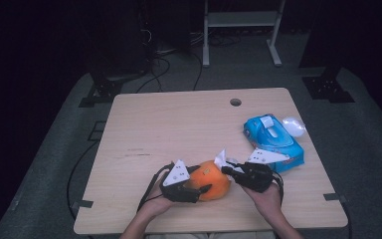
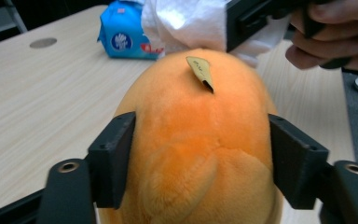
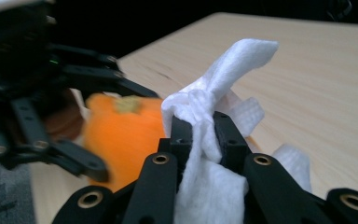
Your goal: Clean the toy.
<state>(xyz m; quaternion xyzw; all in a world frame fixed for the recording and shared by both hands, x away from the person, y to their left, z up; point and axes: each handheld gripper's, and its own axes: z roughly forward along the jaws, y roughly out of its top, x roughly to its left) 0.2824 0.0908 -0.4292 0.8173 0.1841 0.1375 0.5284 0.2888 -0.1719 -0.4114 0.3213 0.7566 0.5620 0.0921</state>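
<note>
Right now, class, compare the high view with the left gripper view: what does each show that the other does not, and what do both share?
High view alone: the whole table with its round hole, and both forearms.
Left gripper view alone: a small tan tag on the orange plush toy, and that gripper's jaws flanking the toy.
Both: the toy, the white wipe and the blue wipes pack.

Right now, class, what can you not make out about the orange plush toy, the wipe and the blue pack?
- Orange plush toy: underside cut off by the left gripper view's bottom edge.
- Tag: print too small.
- White wipe: lower end hidden between the right gripper jaws.
- Blue wipe pack: label too small, high view.
</note>
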